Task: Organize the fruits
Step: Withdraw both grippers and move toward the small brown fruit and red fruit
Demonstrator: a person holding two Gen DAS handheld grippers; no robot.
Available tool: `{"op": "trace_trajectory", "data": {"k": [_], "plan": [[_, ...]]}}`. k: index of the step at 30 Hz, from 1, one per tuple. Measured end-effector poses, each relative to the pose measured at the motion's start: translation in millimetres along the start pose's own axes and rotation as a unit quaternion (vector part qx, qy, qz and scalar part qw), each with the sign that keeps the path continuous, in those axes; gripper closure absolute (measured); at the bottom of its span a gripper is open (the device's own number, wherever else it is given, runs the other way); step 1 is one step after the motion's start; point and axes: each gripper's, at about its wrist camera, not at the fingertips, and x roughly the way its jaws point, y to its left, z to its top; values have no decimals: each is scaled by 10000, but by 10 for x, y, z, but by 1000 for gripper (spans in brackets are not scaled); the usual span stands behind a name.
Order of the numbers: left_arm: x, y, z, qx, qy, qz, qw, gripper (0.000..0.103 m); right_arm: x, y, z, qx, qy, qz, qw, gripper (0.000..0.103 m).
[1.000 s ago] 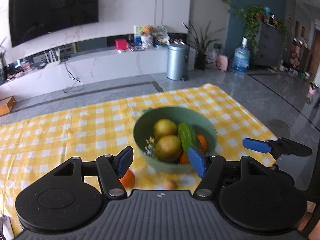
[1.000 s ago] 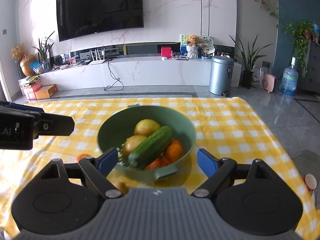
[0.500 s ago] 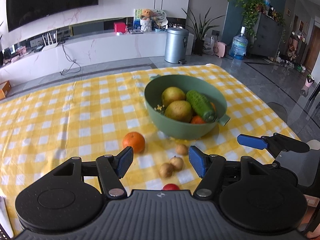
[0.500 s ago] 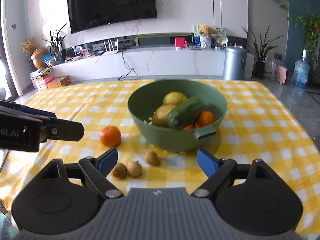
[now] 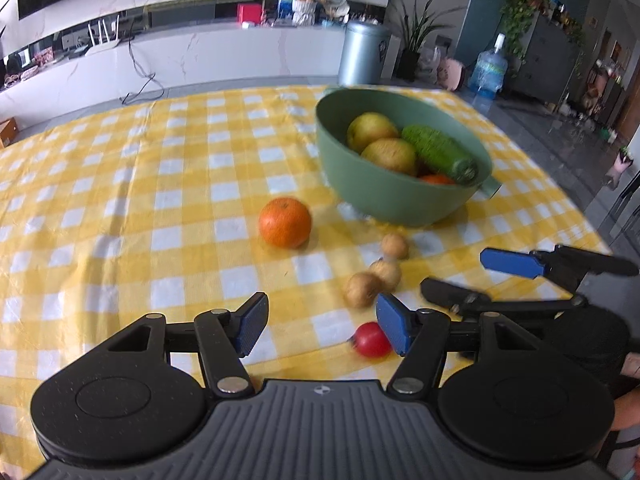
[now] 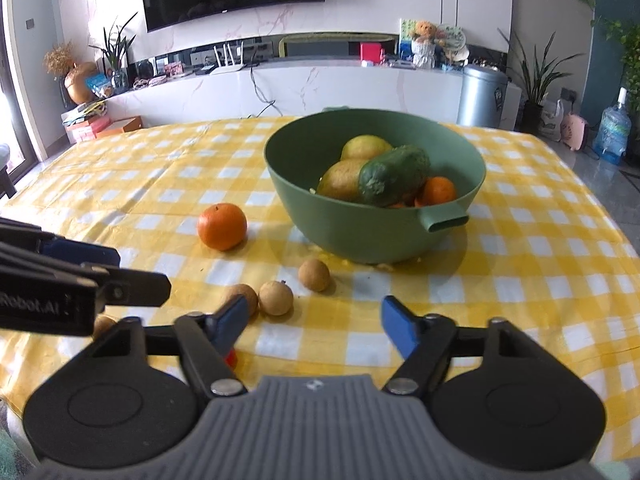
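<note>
A green bowl (image 5: pixel 384 196) (image 6: pixel 320 196) holds two yellow pears, a cucumber (image 6: pixel 394 176) and small oranges. On the checked cloth in front of it lie an orange (image 5: pixel 285 222) (image 6: pixel 222 226), three small brown longans (image 5: pixel 362 289) (image 6: pixel 275 298) and a small red fruit (image 5: pixel 372 340). My left gripper (image 5: pixel 322 326) is open and empty, near the table's front edge, with the red fruit by its right finger. My right gripper (image 6: pixel 314 322) is open and empty, just behind the longans.
The yellow checked tablecloth (image 5: pixel 120 200) covers the table. The right gripper shows at the right of the left wrist view (image 5: pixel 512 264). The left gripper shows at the left of the right wrist view (image 6: pixel 80 280). A TV wall, a bin and plants stand beyond the table.
Both grippers have pulled back from the bowl toward the table's front edge. The orange, longans and red fruit have come into view. Both stay open.
</note>
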Motion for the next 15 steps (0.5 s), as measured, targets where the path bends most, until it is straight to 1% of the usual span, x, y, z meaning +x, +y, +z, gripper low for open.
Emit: {"op": "trace_trajectory", "data": {"k": [4,6,11,15], "plan": [[-8,64,-28,114,274,156,9994,31,57,7,-13,12,105,203,9997,45],[-11,120,-28,112,475,135,9987,31,70,29,-18,-9,123,358,9993,45],[-16,244,-67,59,937,257,9952,31,81,118,-34,-126,155,692,9974,45],[-26,305,-108,60,1073,316,9937,31,103,204,-40,-285,234,823,9959,45]]}}
